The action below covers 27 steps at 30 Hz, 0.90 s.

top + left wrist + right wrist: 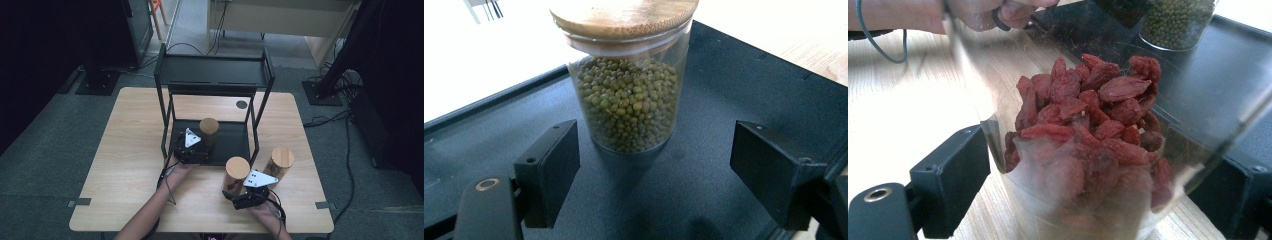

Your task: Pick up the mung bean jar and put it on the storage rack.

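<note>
A glass jar of green mung beans (628, 102) with a bamboo lid stands upright on the black lower shelf (734, 95) of a rack. My left gripper (659, 170) is open just short of it, its jaws wide apart and clear of the glass. From above, that jar (209, 130) sits mid-shelf with the left gripper (196, 149) at its near left. My right gripper (1093, 185) is shut on a glass jar of red dried berries (1088, 125), which is tilted. In the high view the berry jar (236, 172) is at the rack's front right corner, held by the right gripper (240, 194).
A third wooden-lidded jar (279, 161) stands on the table (125, 150) right of the rack. The rack's upper shelf (212, 70) overhangs the lower one, with thin black posts (256, 130) at the corners. The person's left hand (998, 12) is beyond the berry jar.
</note>
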### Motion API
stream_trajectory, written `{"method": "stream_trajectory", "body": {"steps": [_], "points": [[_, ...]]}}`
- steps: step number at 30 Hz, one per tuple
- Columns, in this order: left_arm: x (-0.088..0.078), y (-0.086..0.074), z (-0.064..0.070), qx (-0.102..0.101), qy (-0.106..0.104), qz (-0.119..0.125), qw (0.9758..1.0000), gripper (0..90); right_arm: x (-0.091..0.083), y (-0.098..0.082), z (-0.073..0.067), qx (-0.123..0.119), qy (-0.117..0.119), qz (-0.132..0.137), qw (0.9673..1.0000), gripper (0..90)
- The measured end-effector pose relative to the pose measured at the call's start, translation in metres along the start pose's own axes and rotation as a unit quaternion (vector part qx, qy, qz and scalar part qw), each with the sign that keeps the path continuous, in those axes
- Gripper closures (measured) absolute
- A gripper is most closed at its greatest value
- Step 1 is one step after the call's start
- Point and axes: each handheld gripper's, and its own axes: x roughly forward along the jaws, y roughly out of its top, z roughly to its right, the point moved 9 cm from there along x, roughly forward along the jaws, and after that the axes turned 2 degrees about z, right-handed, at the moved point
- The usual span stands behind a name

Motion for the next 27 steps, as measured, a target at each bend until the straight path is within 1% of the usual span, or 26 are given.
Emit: {"method": "stream_trajectory", "body": {"steps": [3,7,16,18,19,20,21,27], "points": [[-0.001,0.0,0.003,0.002,-0.006,0.005,1.0,20.2,0.0,0.0,0.0,0.0,0.0,0.0,1.0,10.1],[-0.006,-0.002,0.007,-0.005,-0.016,0.011,0.9998,20.2,0.0,0.0,0.0,0.001,0.0,0.0,1.0,10.1],[-0.014,-0.005,0.014,0.008,-0.017,0.018,0.9997,20.2,0.0,0.0,0.0,0.001,0.0,0.0,1.0,10.1],[-0.017,-0.006,0.016,0.007,-0.017,0.02,0.9996,20.2,0.0,0.0,0.0,0.001,0.0,0.0,1.0,10.1],[-0.019,-0.006,0.017,-0.01,-0.026,0.025,0.9993,20.2,0.0,0.0,0.0,0.001,0.0,0.0,1.0,10.1],[-0.019,-0.006,0.017,-0.01,-0.026,0.025,0.9993,20.2,0.0,0.0,0.0,0.001,0.0,-0.001,1.0,10.1],[-0.022,-0.005,0.019,-0.018,-0.031,0.031,0.9989,20.2,0.0,0.0,0.0,0.0,0.0,-0.001,1.0,10.1],[-0.027,-0.005,0.02,-0.012,-0.029,0.028,0.9991,20.2,0.0,0.0,0.0,-0.001,-0.001,-0.001,1.0,10.1]]}}
